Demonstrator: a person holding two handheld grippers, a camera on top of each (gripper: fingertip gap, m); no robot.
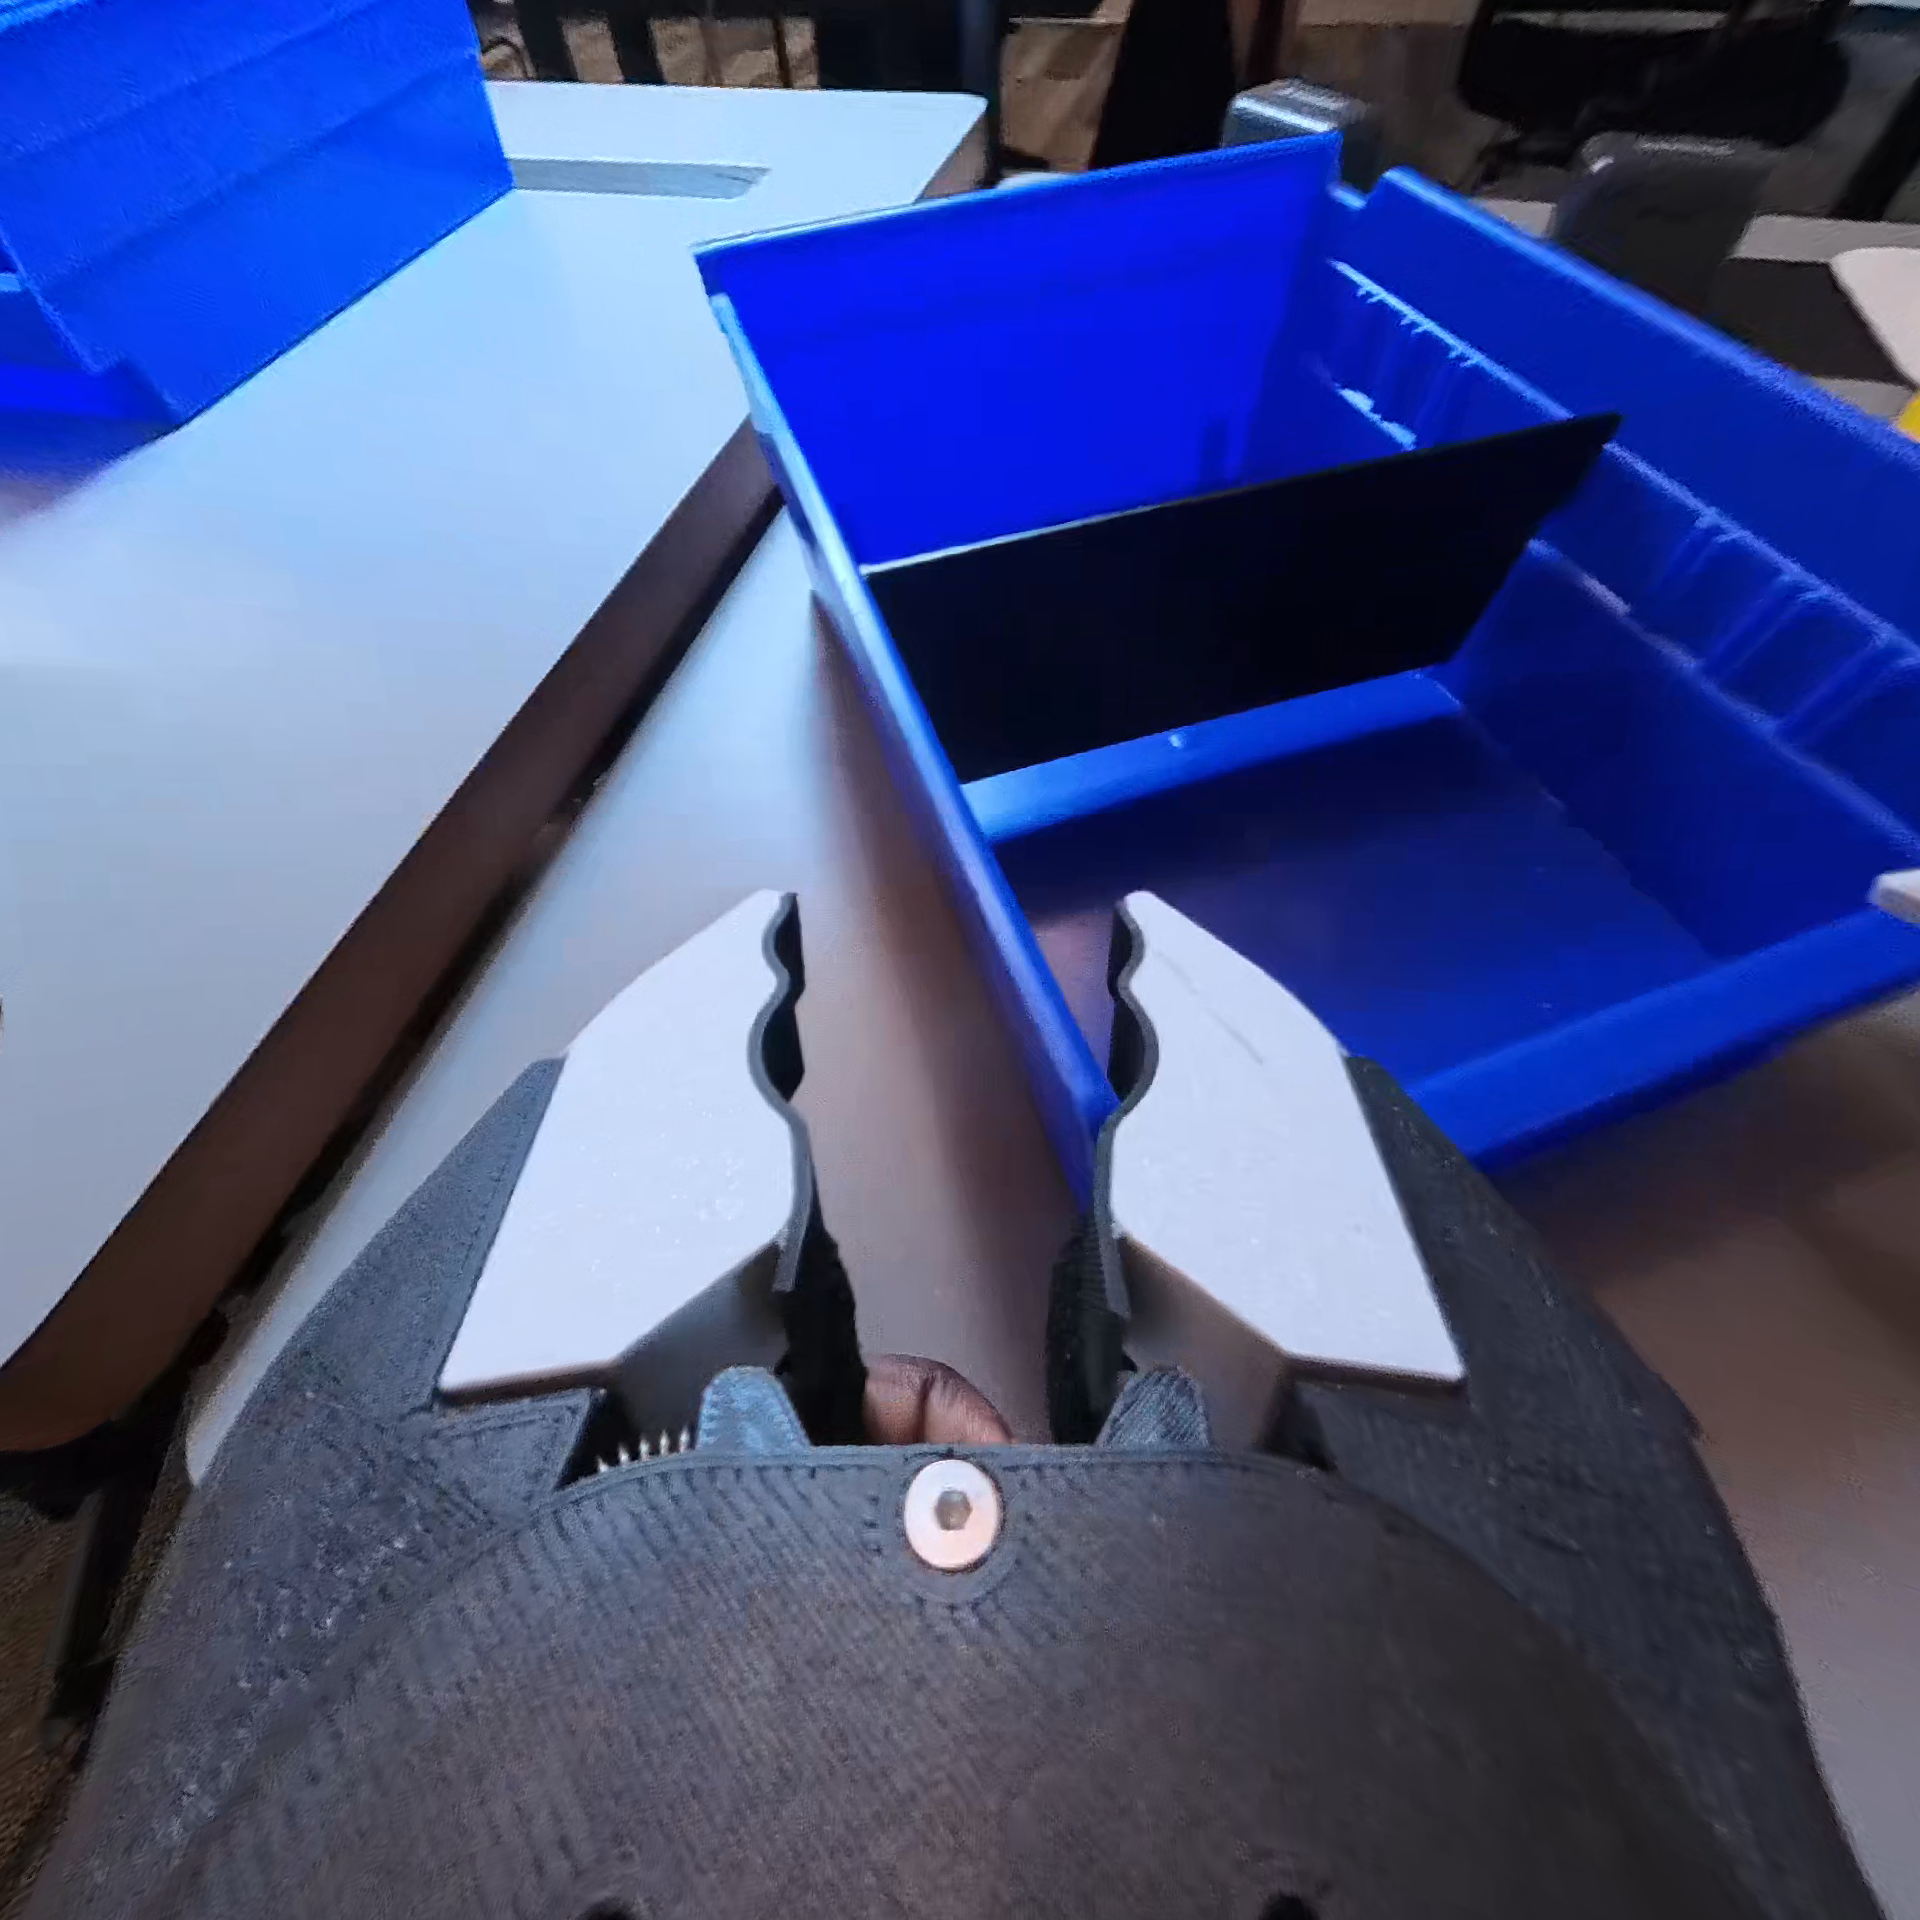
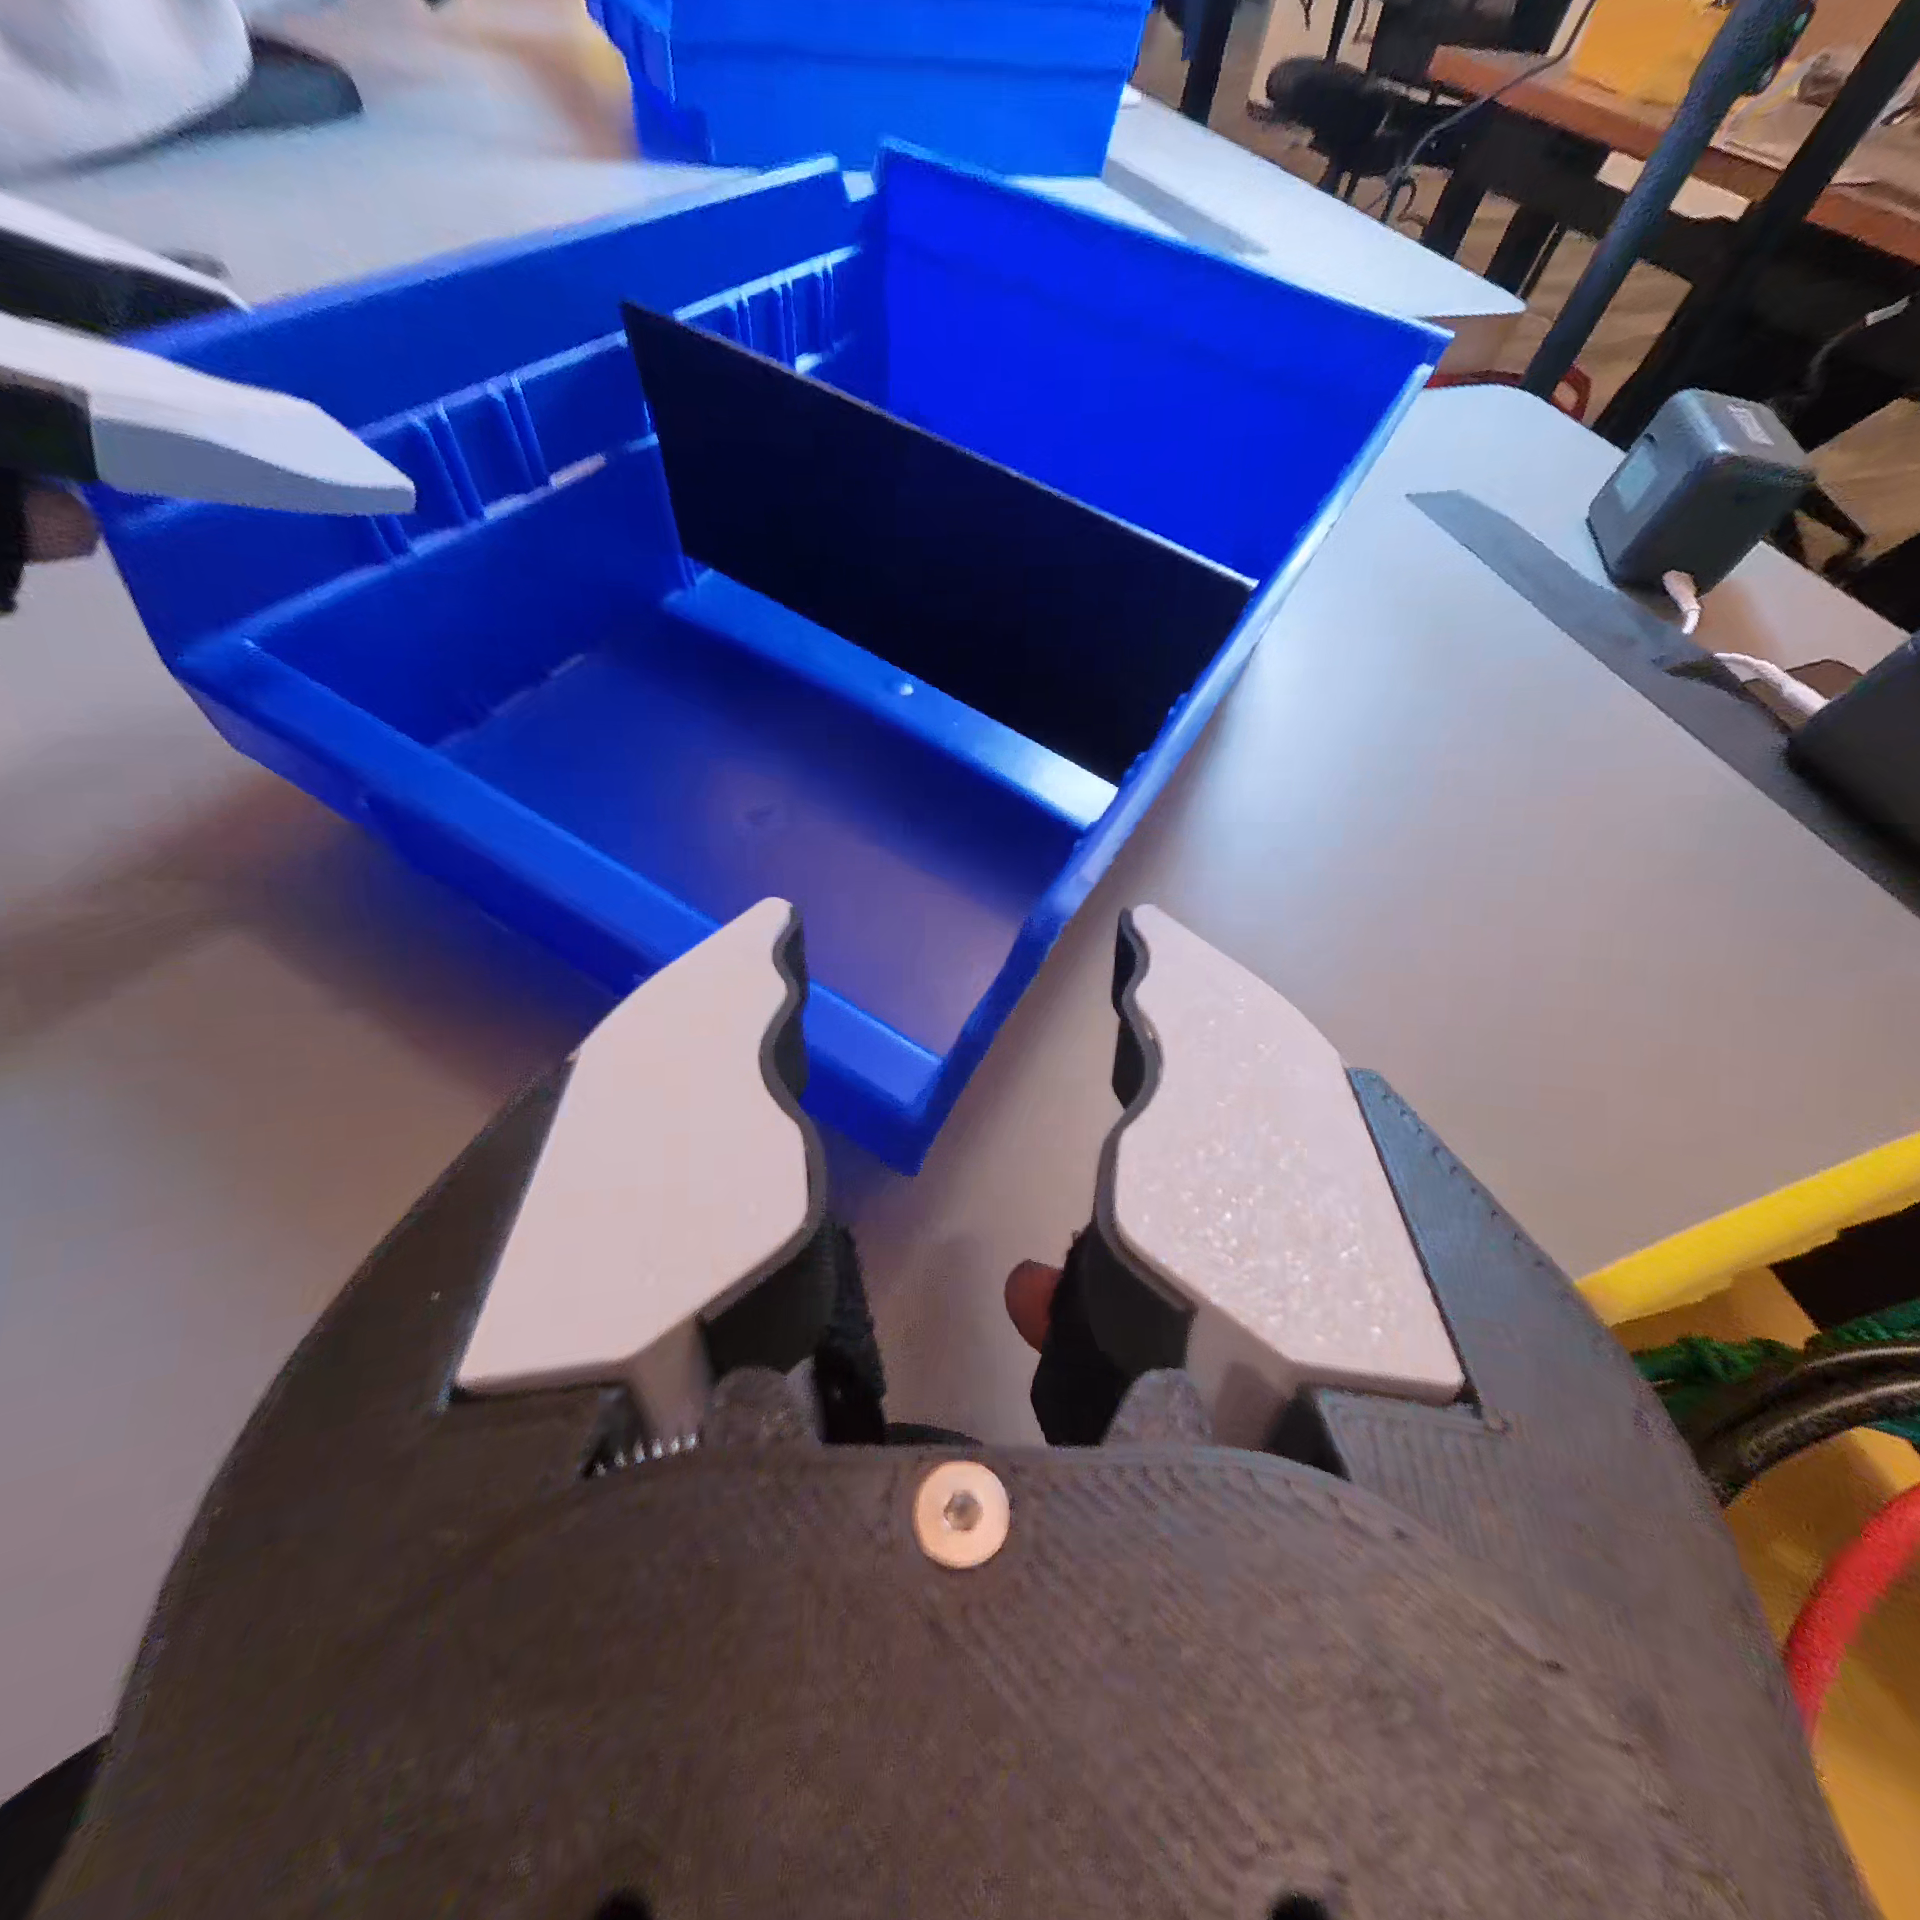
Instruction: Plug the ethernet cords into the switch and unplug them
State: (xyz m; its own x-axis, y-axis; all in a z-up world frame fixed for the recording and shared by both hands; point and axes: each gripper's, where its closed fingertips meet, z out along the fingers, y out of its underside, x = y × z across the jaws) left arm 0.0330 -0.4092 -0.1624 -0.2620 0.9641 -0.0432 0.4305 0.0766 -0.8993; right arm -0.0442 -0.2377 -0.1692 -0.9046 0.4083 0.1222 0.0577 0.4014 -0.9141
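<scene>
No ethernet cord or switch shows in either view. My left gripper [image 1: 956, 935] is open and empty, hovering over the near left wall of an empty blue bin [image 1: 1558, 1049]. My right gripper [image 2: 956, 945] is open and empty, over the near right corner of the same blue bin [image 2: 582, 894]. A black divider [image 2: 935, 540] splits the bin into two compartments; it also shows in the left wrist view [image 1: 1195, 603]. The left gripper's fingers [image 2: 260, 457] show at the left edge of the right wrist view, beside the bin's far left wall.
A second blue bin [image 1: 239, 187] stands farther back on the grey table [image 1: 312, 623]; it shows in the right wrist view too [image 2: 883, 83]. A grey device with a white cable [image 2: 1704, 488] sits at the right. A yellow crate with coloured cables [image 2: 1766, 1351] is below the table edge.
</scene>
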